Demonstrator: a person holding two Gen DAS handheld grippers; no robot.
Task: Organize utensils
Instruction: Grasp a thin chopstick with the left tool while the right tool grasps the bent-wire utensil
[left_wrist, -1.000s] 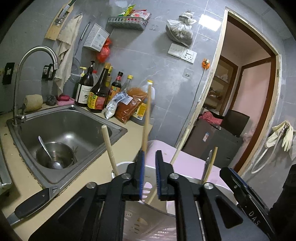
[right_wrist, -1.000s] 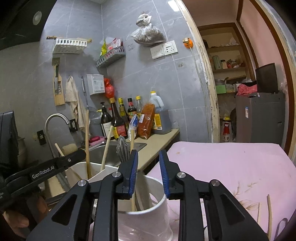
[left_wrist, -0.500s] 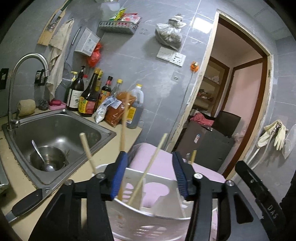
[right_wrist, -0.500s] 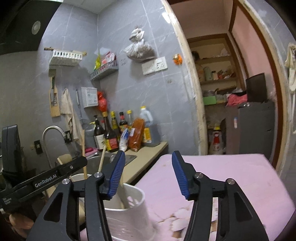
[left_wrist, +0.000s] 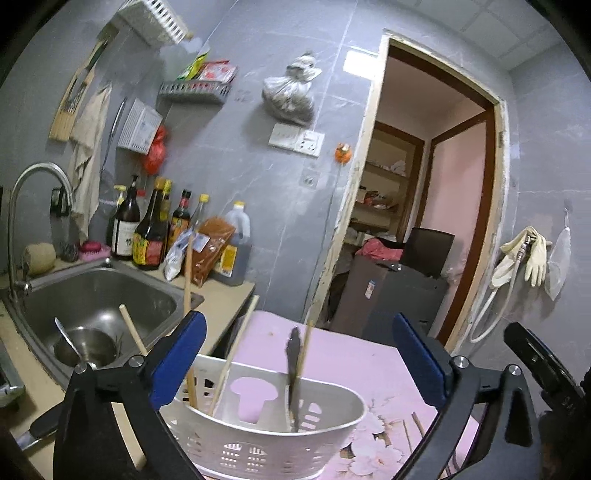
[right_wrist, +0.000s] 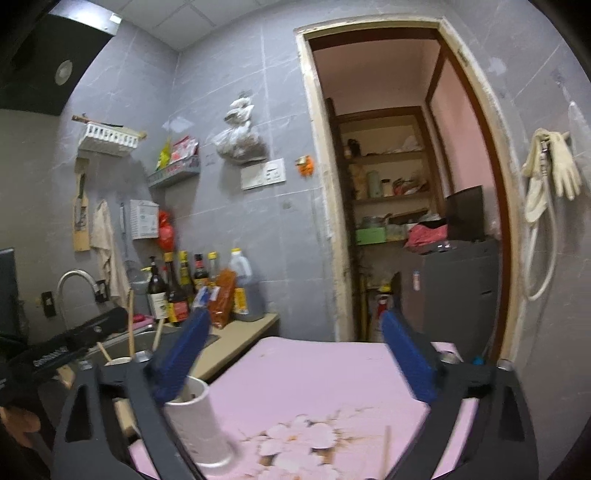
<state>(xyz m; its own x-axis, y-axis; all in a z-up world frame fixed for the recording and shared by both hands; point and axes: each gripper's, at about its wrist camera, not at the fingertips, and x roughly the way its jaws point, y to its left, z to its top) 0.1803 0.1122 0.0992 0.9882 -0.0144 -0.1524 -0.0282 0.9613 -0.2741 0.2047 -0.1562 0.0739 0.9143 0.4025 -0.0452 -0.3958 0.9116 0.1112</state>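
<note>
Left wrist view: we see the left tool (left_wrist: 297, 354) with its blue-padded jaws spread wide and opening, nothing pressed between the pads. Below and between the jaws sits the white perforated plastic utensil basket (left_wrist: 273, 439), resting on the pink floral cloth (left_wrist: 354, 365). Standing in the basket are several pale wooden chopsticks (left_wrist: 236, 350), leaning at different angles, and one dark-handled utensil (left_wrist: 293, 373), nearly upright beside another stick. To the left we note the stainless steel sink (left_wrist: 99, 291) set in the beige counter (left_wrist: 229, 295), a steel bowl with a spoon (left_wrist: 85, 345) inside it, and a row of dark sauce bottles (left_wrist: 151, 232) against the grey tiled wall. The tip of the right tool shows at the right edge. Right wrist view: the right tool (right_wrist: 291, 358) also has its jaws wide apart and opening, with nothing held. The same basket appears low on the left as a white rounded container (right_wrist: 195, 424) on the pink cloth, partly behind the left finger; its contents are blurred. A loose wooden stick (right_wrist: 386, 450) lies on the cloth near the lower edge. The black left tool reaches in from the left.
</note>
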